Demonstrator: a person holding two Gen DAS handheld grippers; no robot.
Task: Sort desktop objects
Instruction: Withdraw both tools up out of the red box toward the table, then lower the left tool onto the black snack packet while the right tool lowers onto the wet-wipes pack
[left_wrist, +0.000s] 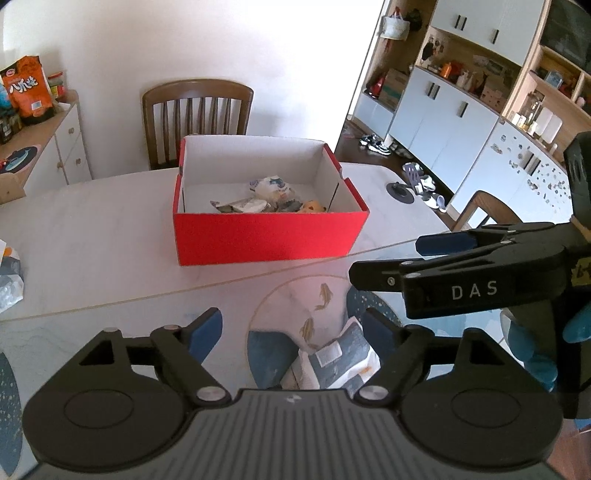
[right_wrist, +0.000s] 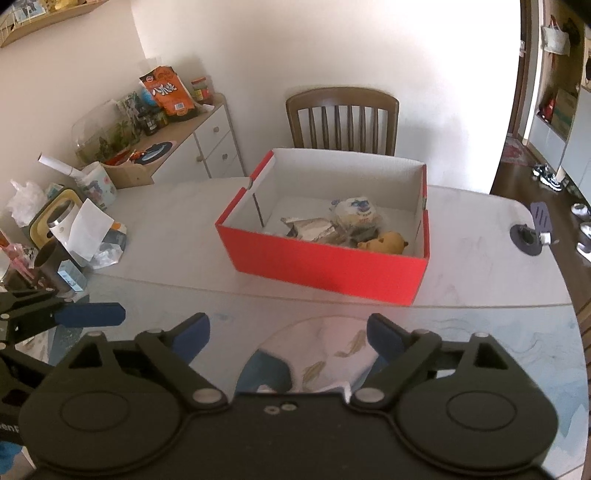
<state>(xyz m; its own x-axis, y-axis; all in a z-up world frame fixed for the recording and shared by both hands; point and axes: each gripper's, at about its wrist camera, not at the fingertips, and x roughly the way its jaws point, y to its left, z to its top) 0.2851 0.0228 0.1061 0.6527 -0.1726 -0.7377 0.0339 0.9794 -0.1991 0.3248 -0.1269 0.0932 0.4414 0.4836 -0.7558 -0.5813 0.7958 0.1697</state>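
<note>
A red cardboard box (left_wrist: 269, 236) (right_wrist: 325, 264) with a white inside stands on the white table. It holds crumpled wrappers (left_wrist: 269, 190) (right_wrist: 354, 214) and a small yellow toy (left_wrist: 313, 207) (right_wrist: 386, 242). My left gripper (left_wrist: 291, 325) is open and empty, in front of the box above a flat blue-and-white packet (left_wrist: 332, 358) on the table. My right gripper (right_wrist: 288, 332) is open and empty, just to the left gripper's right; it shows from the side in the left wrist view (left_wrist: 391, 258). The left gripper's blue fingertip (right_wrist: 92, 314) shows at the left of the right wrist view.
A wooden chair (left_wrist: 197, 114) (right_wrist: 341, 120) stands behind the table. Cups, a tissue pack and bags (right_wrist: 62, 229) crowd the table's left end. A white sideboard (right_wrist: 192, 144) with snack bags stands by the wall. A dark round object (right_wrist: 526, 238) lies at the table's right edge.
</note>
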